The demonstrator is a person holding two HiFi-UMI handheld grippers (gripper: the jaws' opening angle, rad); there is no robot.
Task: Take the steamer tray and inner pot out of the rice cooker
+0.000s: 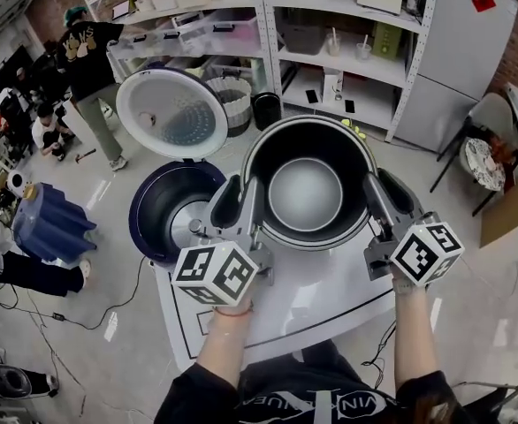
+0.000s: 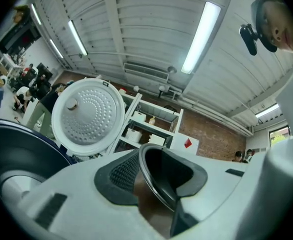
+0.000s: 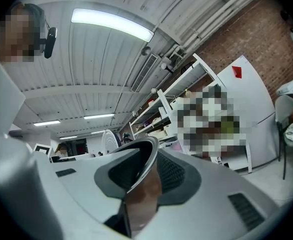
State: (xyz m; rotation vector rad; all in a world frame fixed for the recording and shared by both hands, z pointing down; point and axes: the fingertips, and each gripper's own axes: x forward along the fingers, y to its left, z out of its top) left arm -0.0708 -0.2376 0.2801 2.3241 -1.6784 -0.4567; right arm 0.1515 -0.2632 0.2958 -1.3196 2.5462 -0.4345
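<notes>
Marker cubes and two forearms fill the near part of the head view, over the table's (image 1: 330, 294) near edge. From them the left gripper (image 1: 247, 194) and right gripper (image 1: 376, 191) reach forward, roughly level, to opposite sides of the pot (image 1: 305, 193).

Each gripper clamps the pot's rim at a narrow gap. In the left gripper view the left gripper (image 2: 154, 181) has the thin metal rim and wall of the pot (image 2: 147, 204) running between its jaws. One ribbed pad (image 2: 120, 176) lies on the outside and the other on the inside. The right gripper view shows the same for the right gripper (image 3: 144, 176). There the pot (image 3: 142, 206) wall stands edge-on between the two pads, which press on it from either side.

The pot hangs level between the grippers, mouth up, its grey bottom showing. It sits over the table's far edge, out of the cooker (image 1: 166, 206) and just to the right of it. The pot's left rim comes close to the cooker's open mouth. No view shows its base, so I cannot tell whether it touches the table.

The cooker stands at the table's far left corner with its lid (image 1: 172, 113) tipped up and back. The lid (image 2: 86, 116) also shows in the left gripper view.

Bare white top lies between the pot and the near edge, and out to the right edge. Beyond the far edge there is floor, then shelves (image 1: 330, 42).
</notes>
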